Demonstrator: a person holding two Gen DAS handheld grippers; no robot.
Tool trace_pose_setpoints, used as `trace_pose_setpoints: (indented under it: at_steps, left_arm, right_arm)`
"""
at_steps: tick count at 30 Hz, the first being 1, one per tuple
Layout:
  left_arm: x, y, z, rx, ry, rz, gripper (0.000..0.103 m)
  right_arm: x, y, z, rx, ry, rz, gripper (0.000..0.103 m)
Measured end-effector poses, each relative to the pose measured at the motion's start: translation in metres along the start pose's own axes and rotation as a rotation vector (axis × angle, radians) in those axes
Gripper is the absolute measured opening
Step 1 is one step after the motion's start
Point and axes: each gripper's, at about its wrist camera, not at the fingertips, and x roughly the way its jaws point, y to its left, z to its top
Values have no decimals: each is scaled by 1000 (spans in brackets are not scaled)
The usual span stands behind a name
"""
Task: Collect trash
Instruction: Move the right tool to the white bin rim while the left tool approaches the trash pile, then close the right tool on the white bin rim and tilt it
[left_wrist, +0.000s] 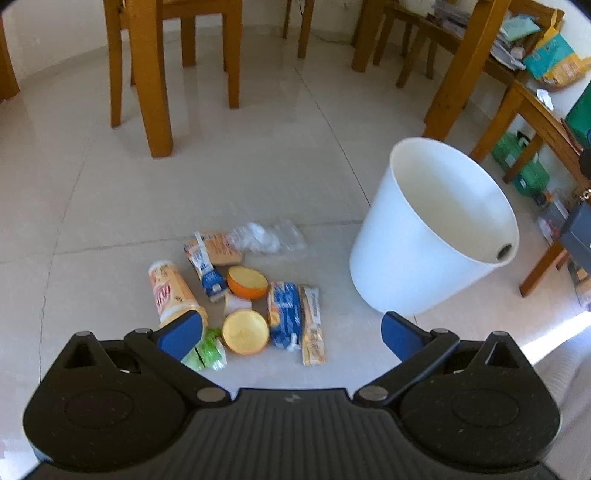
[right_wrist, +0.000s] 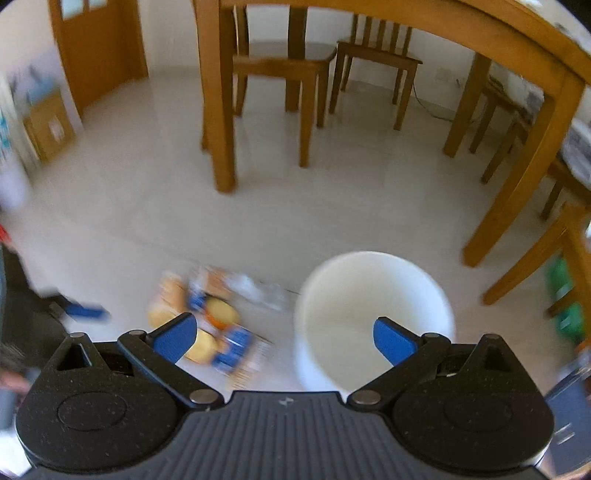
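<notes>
Two grippers were up over the tiled floor (left_wrist: 258, 166), and you held both with their blue fingers spread wide and nothing between them. Your left gripper (left_wrist: 291, 334) hung above a loose pile of trash: a yellow snack tube (left_wrist: 171, 291) lying on its side, two orange halves (left_wrist: 246, 282) cut face up, a blue wrapper (left_wrist: 283, 314) with a pale wrapper (left_wrist: 312, 325) touching its right side, a blue-and-white carton (left_wrist: 208, 271) across an orange packet (left_wrist: 221, 247), crumpled clear plastic (left_wrist: 266, 236) at the far edge, and a green wrapper (left_wrist: 207, 350) partly hidden behind the left finger. The white bin (left_wrist: 424, 236) stood just right of the pile, apart from it, its inside bare as far as you could see. Your right gripper (right_wrist: 286, 336) hovered over the gap between the blurred pile and the bin (right_wrist: 369, 295). Wooden chair legs (left_wrist: 159, 92) stood well beyond.
</notes>
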Motion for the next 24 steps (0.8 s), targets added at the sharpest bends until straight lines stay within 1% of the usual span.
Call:
trace_pose_setpoints:
  at_steps: [2,4,7,9,12,15,16,18,19,21,22,24]
  left_arm:
    - [3,1,-2,15,-44,24,102]
    - [9,1,-4,39,-72,43,102]
    - [21,-3,-4,70,-73,76,102]
    - [28,-6,-6,73,-69,89,102]
    - [43,-14,-10,92,-53,90,102]
    - [56,-23,-16,111,-34,92,102]
    - [58,-25,-18,117,-30,88,102]
    - [63,-29,-23,125,-24,76,102]
    - [66,-32,-25,131,-20,69,102]
    - [69,-35,-29,139,-13,58,102]
    - [72,-36,-31,140,-7,56,102]
    - [76,-38,-33,144,5,50,102]
  right_arm:
    - [7,-11,-2,-30,-7,-30,103]
    - [20,-30,-3,2,-5,-72,103]
    - [45,-65,-7,107,6,-102,103]
    - [65,-88,-17,194,26,-128,103]
    - [92,-119,-36,310,89,-181,103]
    - [117,-145,-56,422,118,-174,103]
    - [124,-151,-62,452,126,-175,101]
    - [141,-161,-73,496,150,-172,91]
    - [146,-161,-78,508,164,-169,89]
    - [160,-163,-86,507,215,-170,79]
    - [165,-164,-89,504,232,-177,77]
    - [180,-167,-87,494,258,-191,70]
